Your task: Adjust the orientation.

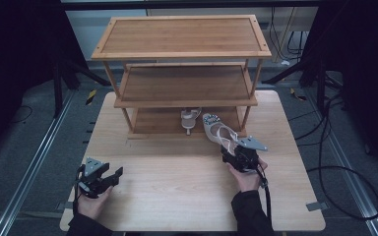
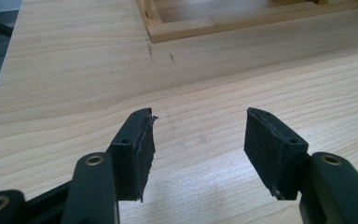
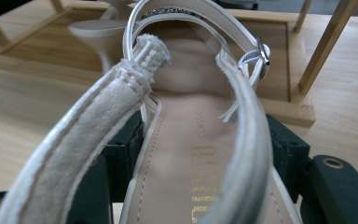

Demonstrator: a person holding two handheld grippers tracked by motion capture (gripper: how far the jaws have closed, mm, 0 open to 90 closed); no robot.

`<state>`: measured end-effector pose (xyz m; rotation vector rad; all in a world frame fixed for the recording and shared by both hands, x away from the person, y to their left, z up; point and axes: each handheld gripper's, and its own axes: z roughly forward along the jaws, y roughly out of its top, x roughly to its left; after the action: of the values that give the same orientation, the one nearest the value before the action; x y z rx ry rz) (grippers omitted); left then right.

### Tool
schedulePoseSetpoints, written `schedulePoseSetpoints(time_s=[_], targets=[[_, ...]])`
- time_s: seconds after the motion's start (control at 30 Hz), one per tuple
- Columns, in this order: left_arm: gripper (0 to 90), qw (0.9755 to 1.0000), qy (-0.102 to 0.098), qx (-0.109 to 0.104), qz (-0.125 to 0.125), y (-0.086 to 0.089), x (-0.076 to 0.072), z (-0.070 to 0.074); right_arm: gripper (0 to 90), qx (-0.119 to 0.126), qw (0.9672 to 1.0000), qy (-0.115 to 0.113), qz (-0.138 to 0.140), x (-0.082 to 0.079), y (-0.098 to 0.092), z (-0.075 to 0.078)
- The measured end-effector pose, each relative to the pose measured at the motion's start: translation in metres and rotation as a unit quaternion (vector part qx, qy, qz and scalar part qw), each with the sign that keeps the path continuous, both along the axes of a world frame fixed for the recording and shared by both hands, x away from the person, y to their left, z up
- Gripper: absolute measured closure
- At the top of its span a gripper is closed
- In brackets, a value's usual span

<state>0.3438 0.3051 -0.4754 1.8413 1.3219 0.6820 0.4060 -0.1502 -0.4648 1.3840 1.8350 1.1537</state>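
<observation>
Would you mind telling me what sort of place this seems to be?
Probably a recording lab, not a home: a wooden table with a shoe rack stands amid black stands, floor rails and loose cables.

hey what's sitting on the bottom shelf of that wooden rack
One pale heeled sandal sits on the bottom shelf. The shelf above covers the rear, so anything farther back is hidden.

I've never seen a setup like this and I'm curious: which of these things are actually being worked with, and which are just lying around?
Seemingly part of the job:
- sandal gripped by the right gripper
- second sandal on the bottom shelf
- wooden shoe rack
- left gripper, open, holding nothing
- table

Just lying about:
- cables on the floor
- black stand legs behind the table
</observation>
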Motion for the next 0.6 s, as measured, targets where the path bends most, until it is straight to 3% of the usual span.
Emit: schedulePoseSetpoints(time_s=[0.33,0.6], targets=[[41.3,1.0,0.002,-0.002,0.0,0.001,0.0,0.0,40.8,-0.001,0.9987,0.009,-0.051,0.048,0.015,-0.007],[41.4,1.0,0.002,-0.002,0.0,0.001,0.001,-0.001,40.8,0.001,0.9965,0.029,-0.078,0.084,0.03,-0.019]])
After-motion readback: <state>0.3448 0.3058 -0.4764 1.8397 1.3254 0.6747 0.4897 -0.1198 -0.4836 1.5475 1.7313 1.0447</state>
